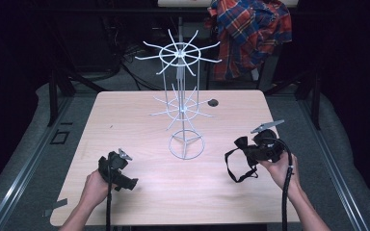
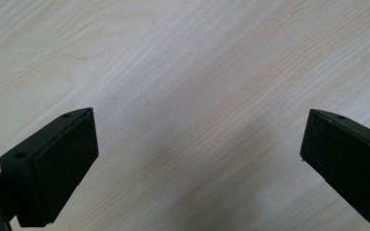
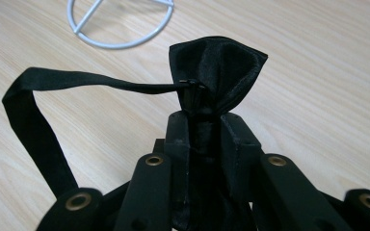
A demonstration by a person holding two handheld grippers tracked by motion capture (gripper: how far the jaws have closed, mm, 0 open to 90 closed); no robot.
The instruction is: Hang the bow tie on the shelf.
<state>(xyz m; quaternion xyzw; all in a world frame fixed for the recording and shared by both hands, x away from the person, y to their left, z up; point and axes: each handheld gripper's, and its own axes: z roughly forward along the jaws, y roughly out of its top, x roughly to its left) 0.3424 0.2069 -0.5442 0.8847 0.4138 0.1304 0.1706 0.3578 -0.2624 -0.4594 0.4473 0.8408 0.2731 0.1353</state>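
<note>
Though clamped, bow tie [image 3: 217,67] between jaws

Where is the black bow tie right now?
The bow tie is pinched in the right gripper, low over the table's right side, just right of the white wire rack's round base; its strap dangles.

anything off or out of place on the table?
Nothing stands out. The white wire rack stands upright mid-table with its hooks bare. The right claw is shut on a black bow tie, its strap hanging loose. The left claw is open over bare wood.
</note>
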